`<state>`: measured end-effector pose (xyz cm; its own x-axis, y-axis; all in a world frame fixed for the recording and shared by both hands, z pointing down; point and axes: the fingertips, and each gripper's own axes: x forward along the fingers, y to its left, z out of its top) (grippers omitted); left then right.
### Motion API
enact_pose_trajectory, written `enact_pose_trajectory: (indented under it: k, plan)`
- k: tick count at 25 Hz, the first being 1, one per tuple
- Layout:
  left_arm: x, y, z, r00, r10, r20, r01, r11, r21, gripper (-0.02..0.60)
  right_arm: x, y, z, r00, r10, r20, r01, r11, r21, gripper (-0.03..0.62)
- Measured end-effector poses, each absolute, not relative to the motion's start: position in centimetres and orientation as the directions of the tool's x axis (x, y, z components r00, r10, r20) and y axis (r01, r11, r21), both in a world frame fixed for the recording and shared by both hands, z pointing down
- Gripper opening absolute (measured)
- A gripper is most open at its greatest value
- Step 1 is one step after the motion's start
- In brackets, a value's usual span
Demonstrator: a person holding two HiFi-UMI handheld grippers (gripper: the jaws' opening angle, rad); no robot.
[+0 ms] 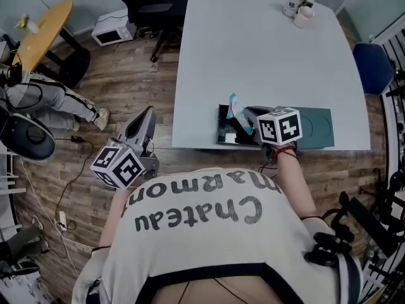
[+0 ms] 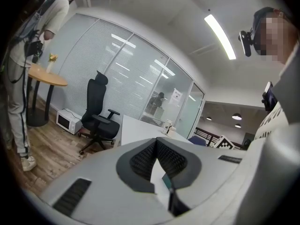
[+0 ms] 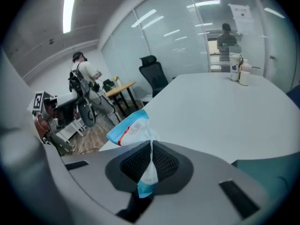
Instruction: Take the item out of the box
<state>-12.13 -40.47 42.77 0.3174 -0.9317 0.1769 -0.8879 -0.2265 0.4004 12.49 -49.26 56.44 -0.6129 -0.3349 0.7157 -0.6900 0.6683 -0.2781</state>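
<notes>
A black open box (image 1: 223, 132) sits at the front edge of the white table (image 1: 253, 56), with a teal lid (image 1: 316, 128) lying to its right. My right gripper (image 1: 243, 124) is over the box, shut on a blue and white packet (image 1: 234, 104) that sticks up from the jaws. In the right gripper view the packet (image 3: 129, 130) is pinched thin between the black ribbed pads (image 3: 166, 161) of the right gripper (image 3: 151, 144). My left gripper (image 1: 147, 113) hangs off the table's left side over the floor; in its own view the left gripper (image 2: 157, 142) holds nothing and its pads meet at the tip.
Two small bottles (image 1: 297, 6) stand at the table's far end. A black office chair (image 1: 149, 5) and a microwave (image 1: 112, 33) on the floor are beyond the far left corner. A blue chair (image 1: 373, 68) is at right. A person (image 1: 50, 100) is beside a round wooden table (image 1: 41, 33).
</notes>
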Motion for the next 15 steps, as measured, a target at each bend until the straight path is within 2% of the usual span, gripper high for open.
enact_pose_trajectory:
  k: [7,15]
  plan:
    - [-12.0,-40.2,41.1,0.393,-0.907,0.150,-0.866,-0.311,0.392,-0.003,14.5,-49.7,50.7,-0.596,-0.595,0.539,-0.796,0.524,-0.303,0.014]
    - [-12.2,-38.5,40.6,0.476,-0.870,0.127,-0.831,-0.398,0.389,-0.003,15.4,-45.6,47.9,-0.521,-0.745,0.417,-0.853,0.431,-0.295,0.014]
